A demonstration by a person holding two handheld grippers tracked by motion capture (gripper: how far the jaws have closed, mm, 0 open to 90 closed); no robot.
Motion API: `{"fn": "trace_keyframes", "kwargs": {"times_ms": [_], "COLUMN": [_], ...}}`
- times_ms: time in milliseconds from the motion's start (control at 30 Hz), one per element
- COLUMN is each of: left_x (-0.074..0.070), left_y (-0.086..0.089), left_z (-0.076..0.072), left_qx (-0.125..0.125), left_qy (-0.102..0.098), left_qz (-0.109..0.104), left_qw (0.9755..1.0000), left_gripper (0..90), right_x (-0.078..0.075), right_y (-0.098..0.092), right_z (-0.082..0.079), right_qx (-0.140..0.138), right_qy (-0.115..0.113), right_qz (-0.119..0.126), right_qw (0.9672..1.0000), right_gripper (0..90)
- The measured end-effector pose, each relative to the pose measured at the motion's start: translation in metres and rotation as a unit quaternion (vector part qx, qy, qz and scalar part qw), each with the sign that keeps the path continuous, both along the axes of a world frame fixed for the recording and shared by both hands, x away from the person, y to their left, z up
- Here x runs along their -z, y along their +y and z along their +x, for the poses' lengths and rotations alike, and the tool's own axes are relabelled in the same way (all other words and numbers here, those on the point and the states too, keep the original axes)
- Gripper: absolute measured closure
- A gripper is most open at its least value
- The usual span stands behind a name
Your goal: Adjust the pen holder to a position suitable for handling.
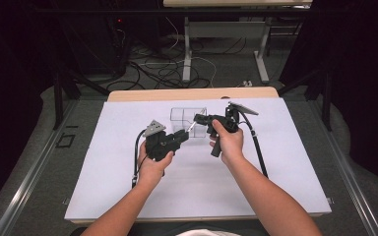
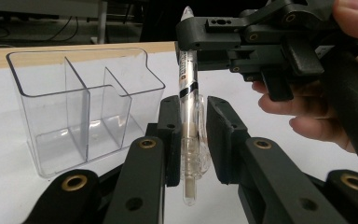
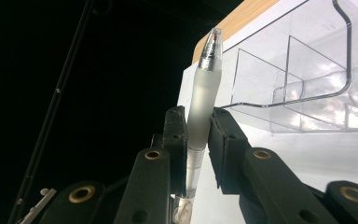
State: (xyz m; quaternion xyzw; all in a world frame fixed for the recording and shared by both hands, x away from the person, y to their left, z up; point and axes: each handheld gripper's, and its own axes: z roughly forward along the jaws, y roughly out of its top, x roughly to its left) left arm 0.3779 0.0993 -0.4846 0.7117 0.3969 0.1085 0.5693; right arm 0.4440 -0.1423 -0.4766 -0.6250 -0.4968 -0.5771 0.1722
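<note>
A clear plastic pen [image 2: 186,116] stands nearly upright between the jaws of my left gripper [image 2: 189,102], which is shut on its lower barrel. From the right, my right gripper [image 2: 191,42] reaches in and grips the same pen higher up. In the right gripper view the pen's frosted grip [image 3: 204,88] sits between the pads of the right gripper [image 3: 198,114], and both pads touch it. From above, the left gripper [image 1: 183,135] and right gripper [image 1: 197,118] meet at the pen [image 1: 191,127], just in front of a clear three-compartment organizer [image 1: 182,115].
The organizer [image 2: 74,102] stands on a white mat [image 1: 128,187] over the wooden table [image 1: 192,93]; its compartments look empty. Cables trail from both grippers. Beyond the table are desk legs and loose cables on the floor.
</note>
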Motion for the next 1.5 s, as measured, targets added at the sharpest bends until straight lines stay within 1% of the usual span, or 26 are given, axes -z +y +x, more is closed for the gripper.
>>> {"fn": "trace_keyframes", "kwargs": {"times_ms": [100, 167, 200, 267, 333, 400, 533, 567, 600, 633, 700, 733, 767, 833, 933, 1000, 1033, 1100, 1167, 1200, 1233, 1300, 1333, 1400, 1433, 1500], "left_x": [0.0, 0.0, 0.0, 0.0, 0.0, -0.001, -0.002, -0.003, -0.003, -0.004, -0.005, -0.005, -0.005, -0.006, -0.006, -0.005, -0.005, -0.004, -0.004, -0.003, -0.003, -0.002, -0.002, -0.002, -0.002, 0.0], "left_y": [-0.001, -0.001, -0.001, 0.0, 0.001, 0.003, 0.008, 0.01, 0.011, 0.012, 0.016, 0.018, 0.02, 0.024, 0.03, 0.033, 0.036, 0.04, 0.044, 0.045, 0.047, 0.05, 0.052, 0.054, 0.054, 0.055], "left_z": [0.0, 0.0, 0.0, 0.0, 0.001, 0.002, 0.004, 0.004, 0.005, 0.005, 0.007, 0.008, 0.009, 0.011, 0.014, 0.016, 0.018, 0.02, 0.023, 0.024, 0.025, 0.028, 0.028, 0.03, 0.031, 0.032], "left_qx": [0.001, 0.001, 0.0, -0.007, -0.01, -0.02, -0.033, -0.036, -0.042, -0.049, -0.065, -0.072, -0.079, -0.093, -0.116, -0.126, -0.131, -0.135, -0.138, -0.14, -0.14, -0.143, -0.145, -0.148, -0.146, -0.142], "left_qy": [0.002, 0.0, 0.004, 0.004, 0.003, 0.003, -0.004, 0.0, -0.003, -0.005, -0.007, -0.009, -0.01, -0.011, -0.021, -0.014, -0.015, -0.01, -0.005, -0.002, 0.002, 0.009, 0.01, 0.017, 0.022, 0.03], "left_qz": [-0.001, 0.001, 0.0, -0.001, -0.004, -0.002, 0.0, 0.006, 0.007, 0.01, 0.014, 0.018, 0.022, 0.031, 0.047, 0.048, 0.054, 0.058, 0.066, 0.069, 0.072, 0.07, 0.068, 0.064, 0.062, 0.059], "left_qw": [1.0, 1.0, 1.0, 1.0, 0.9999, 0.9998, 0.9995, 0.9993, 0.9991, 0.9988, 0.9978, 0.9972, 0.9966, 0.9951, 0.9919, 0.9908, 0.9899, 0.9891, 0.9882, 0.9877, 0.9875, 0.9872, 0.987, 0.9867, 0.9871, 0.9876], "left_gripper": [76.0, 75.6, 75.0, 70.1, 65.8, 62.3, 55.0, 53.4, 52.6, 51.3, 48.4, 46.9, 45.7, 43.5, 39.7, 36.4, 34.6, 31.9, 30.9, 30.2, 28.8, 27.1, 26.7, 24.0, 23.6, 22.7], "right_x": [-0.001, -0.001, -0.001, -0.001, -0.001, -0.001, -0.005, -0.005, -0.006, -0.007, -0.01, -0.012, -0.013, -0.016, -0.02, -0.023, -0.025, -0.029, -0.033, -0.036, -0.039, -0.044, -0.046, -0.051, -0.053, -0.058], "right_y": [0.0, 0.0, 0.001, 0.001, 0.0, 0.001, 0.002, 0.001, 0.002, 0.001, 0.002, 0.004, 0.004, 0.005, 0.009, 0.012, 0.013, 0.015, 0.017, 0.019, 0.02, 0.022, 0.024, 0.026, 0.027, 0.03], "right_z": [0.0, 0.0, 0.0, 0.0, 0.001, 0.001, 0.002, 0.003, 0.003, 0.003, 0.004, 0.004, 0.003, 0.003, 0.005, 0.006, 0.007, 0.009, 0.011, 0.012, 0.012, 0.014, 0.016, 0.018, 0.019, 0.021], "right_qx": [0.001, -0.003, -0.001, -0.002, -0.008, -0.003, 0.006, 0.001, 0.005, -0.002, -0.001, 0.009, 0.005, 0.0, 0.003, 0.007, 0.009, 0.011, 0.013, 0.018, 0.016, 0.014, 0.022, 0.024, 0.02, 0.022], "right_qy": [0.006, 0.001, 0.001, 0.0, 0.0, -0.006, -0.005, -0.016, -0.02, -0.023, -0.031, -0.038, -0.041, -0.052, -0.068, -0.081, -0.086, -0.101, -0.116, -0.126, -0.131, -0.15, -0.162, -0.179, -0.187, -0.197], "right_qz": [0.013, 0.011, 0.013, 0.012, 0.018, 0.017, 0.012, -0.004, -0.003, -0.009, -0.021, -0.027, -0.036, -0.054, -0.072, -0.087, -0.093, -0.11, -0.129, -0.132, -0.144, -0.167, -0.179, -0.203, -0.215, -0.231], "right_qw": [0.9999, 0.9999, 0.9999, 0.9999, 0.9998, 0.9998, 0.9999, 0.9999, 0.9998, 0.9997, 0.9993, 0.9989, 0.9985, 0.9972, 0.9951, 0.9929, 0.9918, 0.9888, 0.9847, 0.9831, 0.9807, 0.9743, 0.9701, 0.9622, 0.9584, 0.9525], "right_gripper": [79.1, 79.4, 79.5, 79.5, 79.5, 79.5, 79.6, 79.5, 79.6, 79.6, 79.6, 79.5, 79.5, 79.6, 79.6, 79.6, 79.5, 79.5, 79.5, 79.6, 79.5, 79.5, 79.5, 79.5, 79.5, 79.5]}}
